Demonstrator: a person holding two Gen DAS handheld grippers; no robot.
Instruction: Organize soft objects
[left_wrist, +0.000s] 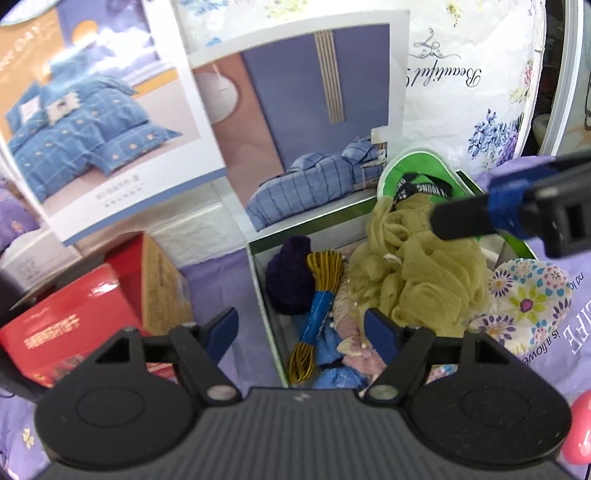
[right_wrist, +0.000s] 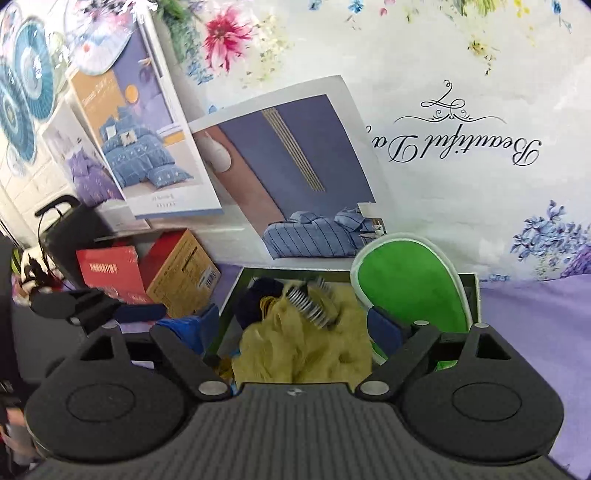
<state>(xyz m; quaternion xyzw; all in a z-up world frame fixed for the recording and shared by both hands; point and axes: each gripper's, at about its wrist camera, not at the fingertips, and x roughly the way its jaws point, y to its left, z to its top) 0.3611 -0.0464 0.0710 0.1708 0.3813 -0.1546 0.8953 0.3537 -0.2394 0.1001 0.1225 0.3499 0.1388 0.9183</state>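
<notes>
Jaws of the left gripper (left_wrist: 301, 334) were held wide with nothing between them, angled down over the near edge of the box (left_wrist: 258, 273). Jaws of the right gripper (right_wrist: 291, 328) were likewise spread and empty, tilted down above the olive scarf (left_wrist: 417, 269). The scarf was heaped in the box beside a cord bundle (left_wrist: 314, 314), a dark pompom (left_wrist: 290, 277) and a green slipper (left_wrist: 417, 173) propped at the far wall. A floral pad (left_wrist: 528, 291) was draped over the right rim. The depositing step was judged complete. A further loose soft item would have to be reached for next. Posters (left_wrist: 314, 122) were propped behind.
</notes>
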